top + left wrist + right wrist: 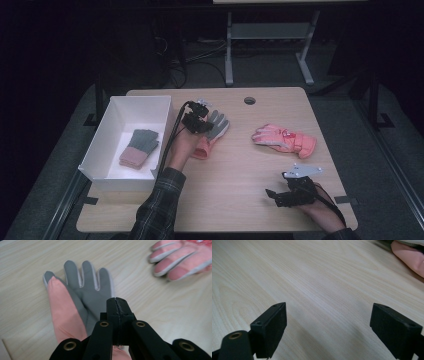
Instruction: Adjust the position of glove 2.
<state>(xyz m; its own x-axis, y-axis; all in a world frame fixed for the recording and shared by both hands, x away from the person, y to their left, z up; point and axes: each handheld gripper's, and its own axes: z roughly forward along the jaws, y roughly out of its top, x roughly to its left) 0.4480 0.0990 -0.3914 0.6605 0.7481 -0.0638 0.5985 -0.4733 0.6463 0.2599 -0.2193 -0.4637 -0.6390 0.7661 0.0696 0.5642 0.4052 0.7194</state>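
A glove with a grey palm and salmon-pink back [218, 126] lies flat on the wooden table, fingers pointing away. My left gripper [200, 122] hovers at its palm with the jaws pressed together [116, 301]; no fabric shows between them above the glove [85, 287]. A second, padded pink glove [285, 140] lies to the right, its fingertips [175, 262] visible in the left gripper view. My right gripper [272, 195] rests near the front right edge, open, with bare table between its tips [328, 325]. A pink edge of that glove [409, 257] sits far off.
A white box [107, 135] stands at the table's left edge, holding a grey and dusty-pink knitted glove [140, 147]. A round cable hole [249, 100] is at the table's back. Beyond the table stand a desk frame and cables on the floor.
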